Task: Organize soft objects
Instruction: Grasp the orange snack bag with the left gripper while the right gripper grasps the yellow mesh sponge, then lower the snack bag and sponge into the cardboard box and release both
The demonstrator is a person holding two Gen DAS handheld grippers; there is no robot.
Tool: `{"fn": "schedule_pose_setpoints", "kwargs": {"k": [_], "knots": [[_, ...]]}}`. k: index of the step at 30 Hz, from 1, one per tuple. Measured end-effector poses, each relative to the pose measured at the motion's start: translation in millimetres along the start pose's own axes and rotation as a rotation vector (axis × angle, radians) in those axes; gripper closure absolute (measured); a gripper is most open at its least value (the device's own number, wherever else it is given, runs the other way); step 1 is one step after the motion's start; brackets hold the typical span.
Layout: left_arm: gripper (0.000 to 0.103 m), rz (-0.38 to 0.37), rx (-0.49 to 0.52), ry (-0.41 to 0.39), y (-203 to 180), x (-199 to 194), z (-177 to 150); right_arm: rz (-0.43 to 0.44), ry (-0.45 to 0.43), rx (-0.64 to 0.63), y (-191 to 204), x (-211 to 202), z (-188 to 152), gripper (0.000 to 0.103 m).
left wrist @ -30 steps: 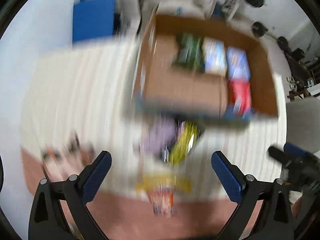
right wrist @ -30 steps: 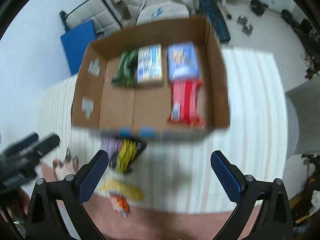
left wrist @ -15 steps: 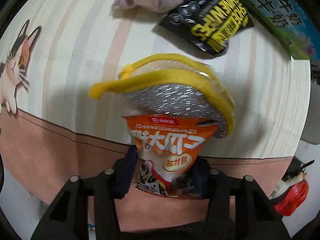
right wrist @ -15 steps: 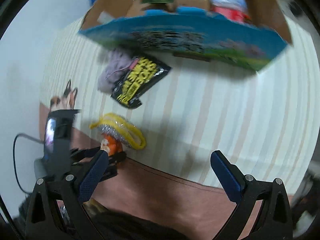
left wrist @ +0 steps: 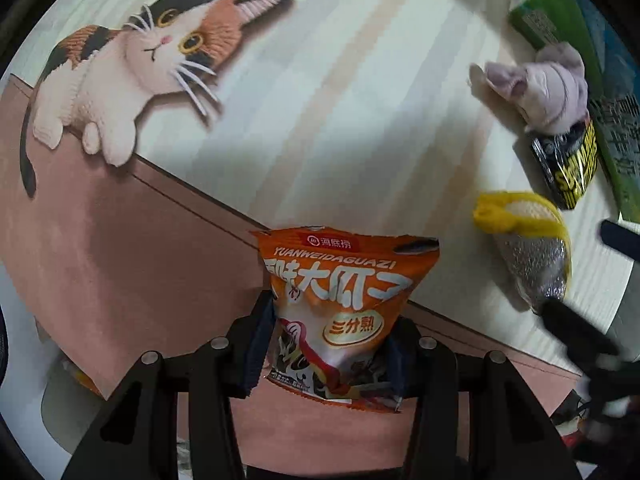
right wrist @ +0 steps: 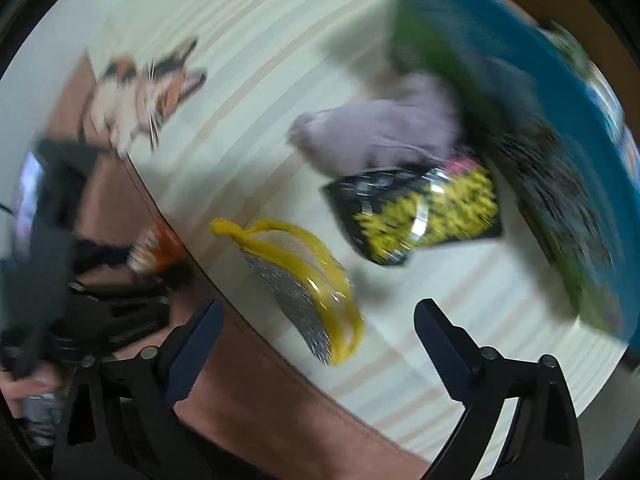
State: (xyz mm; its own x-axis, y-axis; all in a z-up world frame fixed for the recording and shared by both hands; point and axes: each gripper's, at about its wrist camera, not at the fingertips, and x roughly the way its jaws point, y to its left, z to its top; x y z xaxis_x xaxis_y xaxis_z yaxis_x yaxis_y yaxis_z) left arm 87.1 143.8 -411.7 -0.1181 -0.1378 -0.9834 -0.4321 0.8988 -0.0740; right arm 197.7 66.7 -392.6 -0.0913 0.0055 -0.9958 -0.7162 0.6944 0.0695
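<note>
My left gripper [left wrist: 326, 344] is shut on an orange snack packet [left wrist: 340, 300] and holds it over the brown edge of the cloth; the packet also shows in the right wrist view [right wrist: 154, 252]. My right gripper [right wrist: 316, 336] is open, with a yellow-rimmed silver scrubber [right wrist: 304, 284] lying between its fingers; the scrubber also shows in the left wrist view [left wrist: 528, 248]. A lilac plush toy [right wrist: 380, 132] [left wrist: 548, 88] lies on a black and yellow packet [right wrist: 424, 212] [left wrist: 572, 164], next to the cardboard box [right wrist: 520, 92].
A striped cloth with a printed cat [left wrist: 132, 64] covers the table. The box's green and blue side [left wrist: 580, 52] stands at the far right. The right gripper's fingers [left wrist: 576, 328] reach in at the right edge of the left wrist view.
The left gripper has carried the orange packet left, away from the scrubber. The right gripper has come down over the scrubber, still open.
</note>
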Motion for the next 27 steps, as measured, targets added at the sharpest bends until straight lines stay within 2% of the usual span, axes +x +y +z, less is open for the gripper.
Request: {"fn": "schedule_pose_setpoints", "kwargs": {"k": [2, 3, 4, 5, 6, 7, 9, 11, 16, 19, 22, 27], "knots": [[0.057, 0.001, -0.006, -0.008, 1, -2, 1, -0.066, 0.037, -0.036, 10, 18, 3, 0.018], [0.057, 0.002, -0.011, -0.012, 4, -2, 0, -0.083, 0.055, -0.032, 11, 25, 3, 0.027], [0.057, 0.001, -0.020, -0.014, 7, -4, 4, -0.086, 0.078, -0.003, 8, 34, 2, 0.044], [0.057, 0.001, -0.028, -0.014, 9, -5, 8, -0.060, 0.102, 0.062, 0, 41, -1, 0.046], [0.057, 0.003, -0.029, -0.014, 12, -7, 12, -0.027, 0.108, 0.132, -10, 43, -6, 0.057], [0.057, 0.007, -0.027, -0.017, 10, -8, 13, -0.016, 0.077, 0.177, -18, 39, -10, 0.066], [0.057, 0.008, -0.014, -0.017, 11, -3, 23, 0.029, 0.081, 0.300, -37, 36, -23, 0.066], [0.057, 0.012, 0.016, -0.020, -8, 0, 24, 0.135, 0.070, 0.456, -63, 32, -45, 0.066], [0.058, 0.040, 0.128, -0.034, -56, 2, 23, 0.264, 0.027, 0.704, -109, 21, -101, 0.066], [0.058, 0.041, 0.199, -0.044, -85, -4, 21, 0.307, 0.003, 0.780, -125, 13, -122, 0.066], [0.058, 0.008, 0.272, -0.072, -117, -30, 17, 0.333, -0.045, 0.802, -136, -8, -133, 0.066], [0.058, -0.088, 0.391, -0.179, -164, -114, 23, 0.352, -0.191, 0.783, -156, -83, -146, 0.067]]}}
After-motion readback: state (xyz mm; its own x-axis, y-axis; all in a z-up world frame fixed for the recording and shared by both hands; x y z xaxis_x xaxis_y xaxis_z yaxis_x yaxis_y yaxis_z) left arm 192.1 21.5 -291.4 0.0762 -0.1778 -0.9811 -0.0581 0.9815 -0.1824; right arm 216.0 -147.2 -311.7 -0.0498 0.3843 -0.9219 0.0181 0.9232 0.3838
